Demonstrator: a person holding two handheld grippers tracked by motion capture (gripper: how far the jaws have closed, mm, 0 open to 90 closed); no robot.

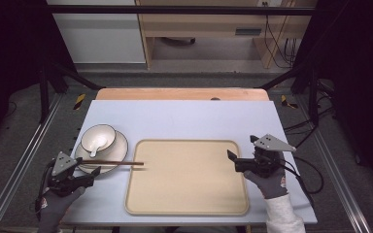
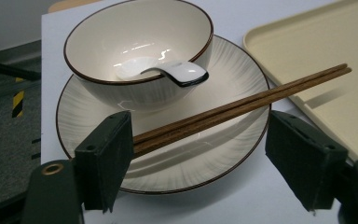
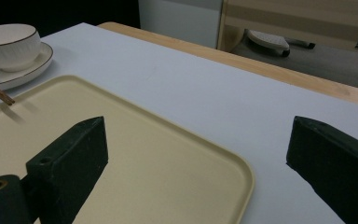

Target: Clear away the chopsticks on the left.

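Right now we have our left gripper (image 2: 200,163) low at the near edge of the plate (image 2: 233,70), its jaws spread wide with the wooden chopsticks (image 2: 242,100) running between them and nothing pinched yet. One end of the pair seems to touch the inner face of the left-hand jaw, though we cannot be sure of contact. The chopsticks lie side by side across the plate's rim, their far tips reaching out over the edge of the beige tray (image 1: 187,177). Behind them on the plate sits the bowl (image 2: 135,51) with a white ceramic spoon (image 2: 168,70) leaning in it.

We judge the chopsticks light, stiff and smooth, so they may roll or scissor apart if squeezed unevenly. The best hold looks like the thick ends nearest us, both sticks caught together, clear of the rim. The glazed plate and bowl are brittle and slick, so a nudge could slide them on the counter (image 1: 184,119).

Our right gripper (image 1: 245,162) hovers at the tray's right edge, jaws apart and empty.
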